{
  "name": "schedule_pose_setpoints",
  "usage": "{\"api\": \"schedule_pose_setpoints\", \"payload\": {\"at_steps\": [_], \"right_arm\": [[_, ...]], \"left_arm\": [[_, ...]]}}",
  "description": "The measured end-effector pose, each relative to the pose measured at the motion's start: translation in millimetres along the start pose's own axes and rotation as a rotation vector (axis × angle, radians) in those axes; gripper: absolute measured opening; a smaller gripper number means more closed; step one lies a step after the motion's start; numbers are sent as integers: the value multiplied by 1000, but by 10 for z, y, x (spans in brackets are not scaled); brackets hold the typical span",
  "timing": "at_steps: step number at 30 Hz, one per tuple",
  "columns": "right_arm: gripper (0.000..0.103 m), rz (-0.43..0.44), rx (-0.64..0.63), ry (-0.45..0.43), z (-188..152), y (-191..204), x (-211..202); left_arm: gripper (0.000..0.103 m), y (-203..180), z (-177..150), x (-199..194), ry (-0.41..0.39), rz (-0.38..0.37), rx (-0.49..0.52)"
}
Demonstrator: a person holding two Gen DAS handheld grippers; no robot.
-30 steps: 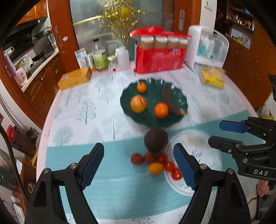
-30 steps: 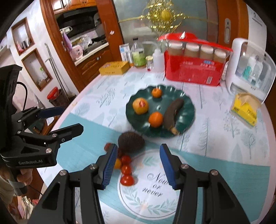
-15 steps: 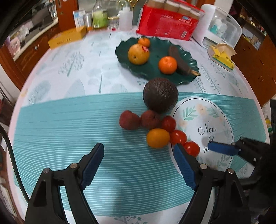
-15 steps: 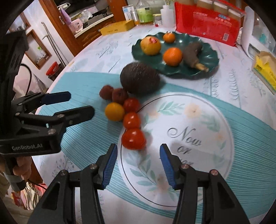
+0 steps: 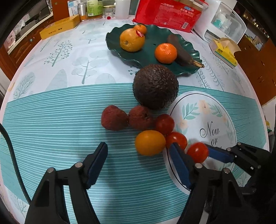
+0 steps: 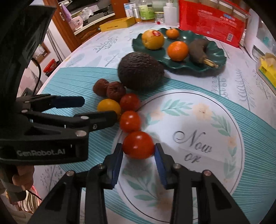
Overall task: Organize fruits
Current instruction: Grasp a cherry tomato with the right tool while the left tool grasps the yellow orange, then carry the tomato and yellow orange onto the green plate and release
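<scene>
Loose fruit lies on the teal mat: an avocado [image 5: 155, 86], two dark red lychees [image 5: 113, 117], a yellow tomato [image 5: 149, 142] and three red tomatoes. My right gripper [image 6: 138, 150] has its pads on both sides of the nearest red tomato [image 6: 138, 144], also seen in the left wrist view [image 5: 197, 152]. My left gripper [image 5: 138, 151] is open, low over the mat, with the yellow tomato just ahead between its fingers. A green plate [image 5: 185, 69] behind holds an orange [image 5: 165, 52], a yellow-orange fruit [image 5: 132, 40], a small tangerine [image 5: 140, 28] and a blackened banana [image 5: 181, 51].
A red package [image 5: 166, 14], white appliance [image 5: 224, 20], yellow tissue pack [image 5: 224, 51], yellow box [image 5: 59, 28] and jars [image 5: 93, 8] stand along the table's far side. The round printed mat centre [image 6: 189, 143] lies right of the tomatoes.
Both grippers have dropped and moved forward toward the fruit. The right gripper's jaws have narrowed around the nearest red tomato. The left gripper now reaches the yellow tomato.
</scene>
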State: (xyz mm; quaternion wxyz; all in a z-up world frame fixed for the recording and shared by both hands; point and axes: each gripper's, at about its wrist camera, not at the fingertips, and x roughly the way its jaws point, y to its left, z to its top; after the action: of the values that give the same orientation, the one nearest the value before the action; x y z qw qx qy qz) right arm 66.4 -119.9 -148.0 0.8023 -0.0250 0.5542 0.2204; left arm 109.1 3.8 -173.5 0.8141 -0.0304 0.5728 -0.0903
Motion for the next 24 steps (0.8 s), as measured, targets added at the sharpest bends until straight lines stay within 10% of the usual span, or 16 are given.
{"api": "schedule_pose_setpoints", "payload": {"at_steps": [15, 24], "right_arm": [[37, -19, 66, -3, -47, -203, -54], [37, -10, 72, 6, -95, -177, -73]], "left_arm": [[34, -52, 25, 99, -12, -7, -24], [33, -45, -194, -8, 1, -1, -23]]}}
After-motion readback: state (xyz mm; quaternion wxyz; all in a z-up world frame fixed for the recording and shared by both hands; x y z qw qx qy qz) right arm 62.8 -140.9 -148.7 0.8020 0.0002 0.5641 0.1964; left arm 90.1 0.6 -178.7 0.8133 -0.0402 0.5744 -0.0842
